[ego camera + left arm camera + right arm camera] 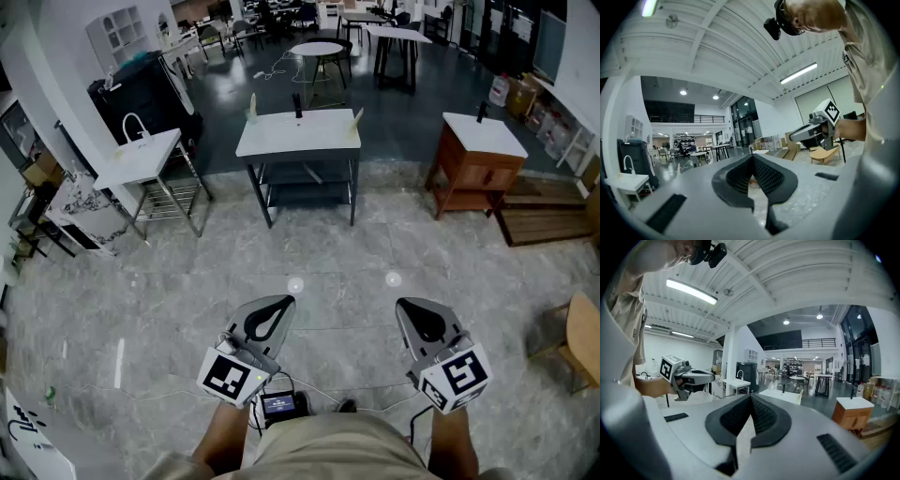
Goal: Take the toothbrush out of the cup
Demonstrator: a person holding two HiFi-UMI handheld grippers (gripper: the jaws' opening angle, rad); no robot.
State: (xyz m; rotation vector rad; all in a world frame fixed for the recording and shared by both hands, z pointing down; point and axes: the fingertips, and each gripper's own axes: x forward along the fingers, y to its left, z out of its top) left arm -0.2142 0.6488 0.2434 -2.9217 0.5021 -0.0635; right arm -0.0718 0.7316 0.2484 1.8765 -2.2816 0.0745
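Plainly, the task has not begun: the left gripper [279, 305] and right gripper [412, 307] are held side by side in front of the person's waist, pointing roughly level over the floor [309, 253]. This looks like a carrying pose rather than a reach. The left fingers [766, 176] meet at their tips with nothing between them, and the right fingers [764, 416] are likewise pressed together and empty. Closed fingers suit walking, but I judge they must part before any grasp. A chair [581, 349] sits off to the right, clear of the path. Open floor runs from the person to the table [309, 141], which is well apart from both grippers, so nothing stands in the way of an approach. A dark post [297, 103] rises at the middle of the table's far edge, and pale pieces stand near its corners, one at the left [251, 108] and one at the right [356, 120]. The toothbrush and cup cannot be made out at this range. They are likely among those things on the table, but I cannot tell which. A sink stand [141, 155] with a curved tap is left of the table, and a wooden cabinet [473, 173] with a white top is to its right. A round table [317, 49] stands farther back.
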